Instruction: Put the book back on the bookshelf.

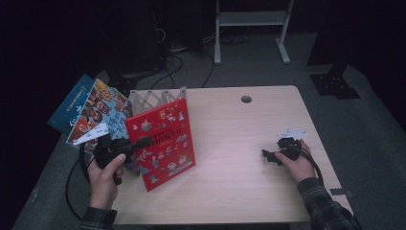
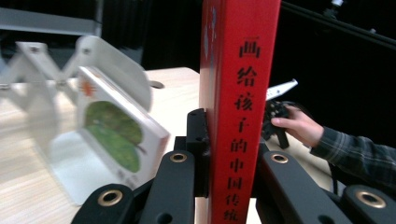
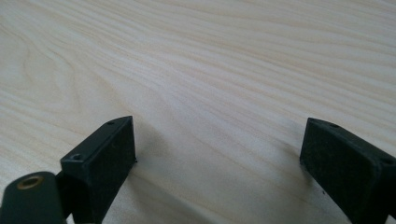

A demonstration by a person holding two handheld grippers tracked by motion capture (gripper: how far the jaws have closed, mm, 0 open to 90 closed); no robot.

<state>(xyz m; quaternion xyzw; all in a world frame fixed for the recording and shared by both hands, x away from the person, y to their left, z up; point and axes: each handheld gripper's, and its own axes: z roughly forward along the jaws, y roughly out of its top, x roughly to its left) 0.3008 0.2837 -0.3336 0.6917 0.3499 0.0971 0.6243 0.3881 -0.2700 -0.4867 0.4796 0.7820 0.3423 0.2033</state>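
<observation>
1. The red book (image 1: 163,142) is clamped in the left hand-held gripper (image 1: 141,142), above the left part of the worktop (image 1: 239,163), with its illustrated cover facing up toward the high view and its lower corner pointing at the near edge.
2. In the left gripper view the red book (image 2: 238,107) stands spine-on between the two black jaws, which press on it from either side; black Chinese characters run down the spine.
3. The person's left hand (image 1: 106,172) grips the body of that hand-held gripper, with its cable looping off the near-left corner of the worktop.
4. Just behind the red book stands a white accordion-style book rack (image 1: 155,99) at the far-left edge.
5. Left of it, a colourful picture book (image 1: 98,112) and a blue book (image 1: 72,103) lean out over the worktop's left edge.
6. In the left gripper view a white-covered book with a green picture (image 2: 116,135) leans in the rack.
7. The right hand-held gripper (image 3: 219,163) lies well apart on the right side, jaws spread wide with bare wood between them, held by the right hand (image 1: 297,163).
</observation>
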